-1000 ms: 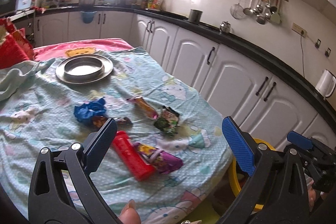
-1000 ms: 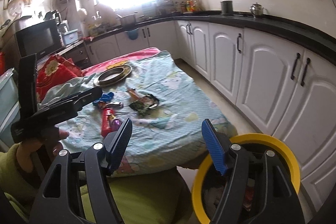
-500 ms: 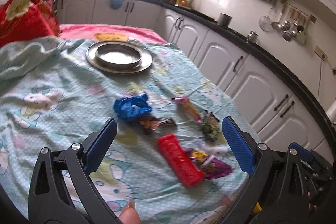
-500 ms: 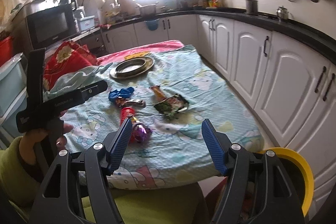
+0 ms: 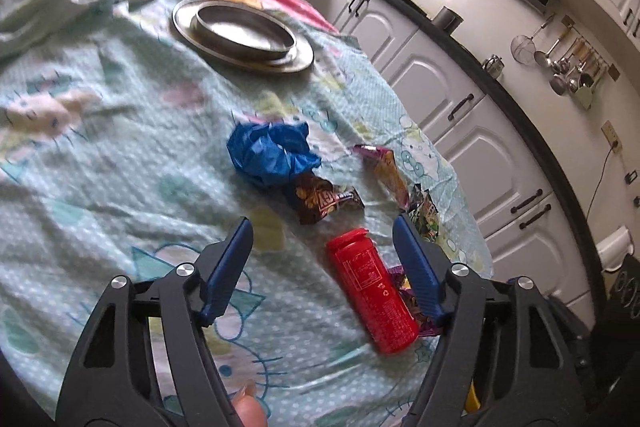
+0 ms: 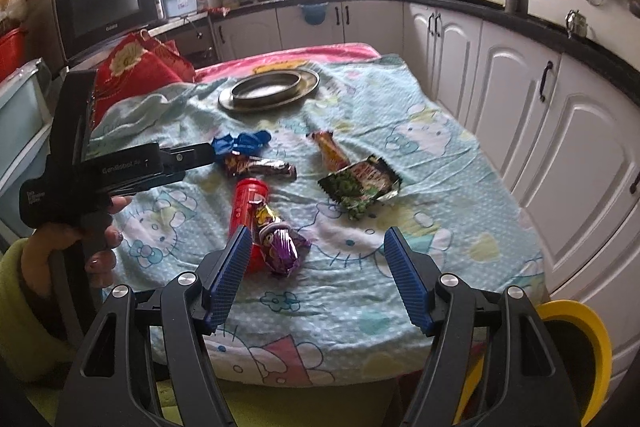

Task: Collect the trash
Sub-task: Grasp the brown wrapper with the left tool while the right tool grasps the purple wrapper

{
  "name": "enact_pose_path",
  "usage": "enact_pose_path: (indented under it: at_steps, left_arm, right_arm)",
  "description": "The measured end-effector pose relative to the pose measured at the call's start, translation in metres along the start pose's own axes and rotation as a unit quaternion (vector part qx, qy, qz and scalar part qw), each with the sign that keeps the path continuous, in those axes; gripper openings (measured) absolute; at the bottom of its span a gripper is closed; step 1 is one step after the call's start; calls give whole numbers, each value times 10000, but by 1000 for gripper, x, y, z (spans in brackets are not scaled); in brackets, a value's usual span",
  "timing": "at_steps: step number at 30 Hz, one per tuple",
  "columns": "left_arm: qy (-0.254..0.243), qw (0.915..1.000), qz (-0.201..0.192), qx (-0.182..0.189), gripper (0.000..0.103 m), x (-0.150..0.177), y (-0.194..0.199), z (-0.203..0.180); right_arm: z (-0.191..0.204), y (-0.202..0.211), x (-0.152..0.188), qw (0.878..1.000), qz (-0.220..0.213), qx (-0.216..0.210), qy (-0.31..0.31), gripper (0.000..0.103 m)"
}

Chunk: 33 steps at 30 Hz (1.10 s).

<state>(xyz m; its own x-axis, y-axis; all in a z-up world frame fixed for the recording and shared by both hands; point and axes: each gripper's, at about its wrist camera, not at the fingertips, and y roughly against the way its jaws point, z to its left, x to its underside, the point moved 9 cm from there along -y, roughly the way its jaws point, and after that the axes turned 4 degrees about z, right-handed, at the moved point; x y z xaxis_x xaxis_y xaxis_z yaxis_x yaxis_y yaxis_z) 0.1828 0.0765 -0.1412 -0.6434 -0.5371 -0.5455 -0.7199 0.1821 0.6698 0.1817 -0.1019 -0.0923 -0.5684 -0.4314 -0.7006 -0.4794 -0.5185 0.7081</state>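
Note:
Trash lies on the cartoon-print cloth: a red can (image 5: 372,299) (image 6: 246,199), a purple wrapper (image 6: 282,247), a crumpled blue wrapper (image 5: 272,155), a brown wrapper (image 5: 320,197), an orange wrapper (image 5: 386,171) and a green packet (image 6: 360,183). My left gripper (image 5: 322,227) hovers low over the cloth. Its jaws are closing, with the red can between them near the right finger and neither pad touching it. My right gripper (image 6: 319,233) stands open above the table's near edge, with the purple wrapper beyond its fingertips and nothing held.
A steel plate with a ring on it (image 6: 268,89) sits at the far end of the table. A yellow-rimmed bin (image 6: 580,331) stands on the floor at the lower right. White cabinets (image 6: 520,99) line the right side. A red cushion (image 6: 136,67) lies at the far left.
Both grippers have come forward and down toward the trash. The left gripper's jaws have narrowed and now straddle the red can. The yellow bin has slid toward the right view's corner.

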Motion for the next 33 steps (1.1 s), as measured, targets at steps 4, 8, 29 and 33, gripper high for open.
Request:
enact_pose_path:
  at_steps: [4,8,29,33]
  left_arm:
    - [133,9997,137,126,59,1,-11,1]
    - [200,9994,205,215,56,1,-19,-1]
    - [505,9974,303,409,19,-3,-40,6]
    - [436,9973,293,511,13,-3,-37,4]
  right_arm:
    - [3,-16,3,9998,169,-104,33,66]
    - [8,-29,7,9991,348,-220,76,60]
    - [23,-51,25,9960,730,-455,229,11]
    - [18,-47,26,9965,702,-423,178,11]
